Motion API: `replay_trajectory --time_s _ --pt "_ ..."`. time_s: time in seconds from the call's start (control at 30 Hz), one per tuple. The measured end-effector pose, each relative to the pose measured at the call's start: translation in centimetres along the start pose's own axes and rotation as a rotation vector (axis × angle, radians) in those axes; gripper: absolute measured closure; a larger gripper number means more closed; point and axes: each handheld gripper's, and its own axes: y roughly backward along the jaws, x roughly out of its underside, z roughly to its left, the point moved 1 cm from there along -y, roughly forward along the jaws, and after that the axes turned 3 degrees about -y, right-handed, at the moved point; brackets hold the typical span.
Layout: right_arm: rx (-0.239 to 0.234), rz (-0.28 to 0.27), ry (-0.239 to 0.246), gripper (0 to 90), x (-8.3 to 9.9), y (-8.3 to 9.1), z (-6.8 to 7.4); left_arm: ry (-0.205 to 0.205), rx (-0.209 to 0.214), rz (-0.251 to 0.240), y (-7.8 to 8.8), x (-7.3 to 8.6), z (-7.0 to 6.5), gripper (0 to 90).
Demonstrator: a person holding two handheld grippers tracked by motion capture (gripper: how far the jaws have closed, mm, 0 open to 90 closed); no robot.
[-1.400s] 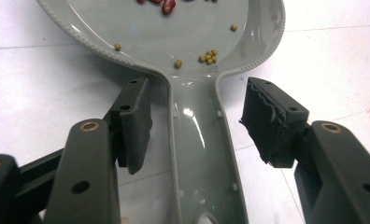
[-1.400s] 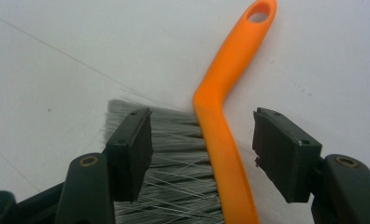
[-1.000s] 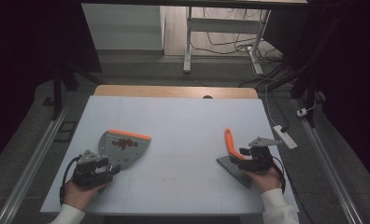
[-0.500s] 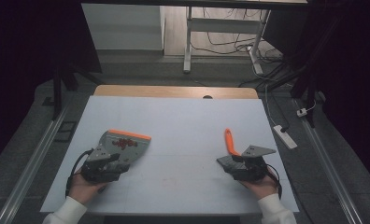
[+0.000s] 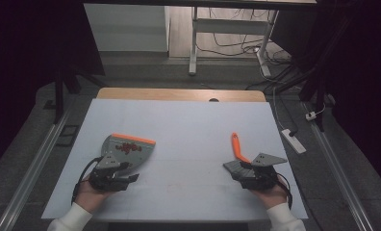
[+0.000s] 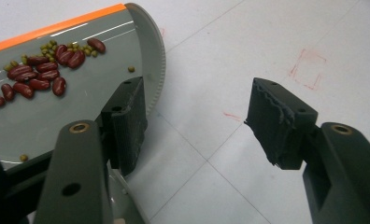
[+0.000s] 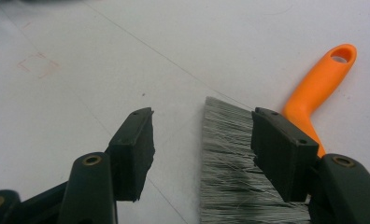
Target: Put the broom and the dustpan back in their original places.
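A grey dustpan (image 5: 131, 147) with an orange front lip lies at the table's left, with red beans (image 6: 38, 77) and small green ones on it. My left gripper (image 5: 126, 174) sits just near of the pan. Its jaws stand open over bare table (image 6: 202, 121), and the left fingertip (image 6: 127, 121) is by the pan's curved rim (image 6: 152, 51). At the right lies a brush with an orange handle (image 7: 321, 81) and grey bristles (image 7: 230, 158). My right gripper (image 5: 242, 171) is open (image 7: 202, 149), the bristles lying between its jaws close to the right pad, clear of the left one.
The white table top (image 5: 188, 120) has a wooden strip along its far edge, and a faint red square (image 6: 309, 70) is drawn on it between the two hands. A power strip (image 5: 294, 141) and cables lie on the floor to the right. A metal stand (image 5: 193, 43) is beyond the table.
My right gripper has shifted slightly toward the near edge and lower beside the brush. The left gripper has turned toward the dustpan. Dustpan and brush have not moved.
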Motion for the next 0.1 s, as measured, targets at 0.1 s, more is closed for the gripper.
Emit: replay_trajectory --time_s 0.1 --pt "-0.002 -0.003 0.002 39.6 0.01 0.01 -0.03 0.006 0.001 0.000 -0.02 0.07 0.00 38.5"
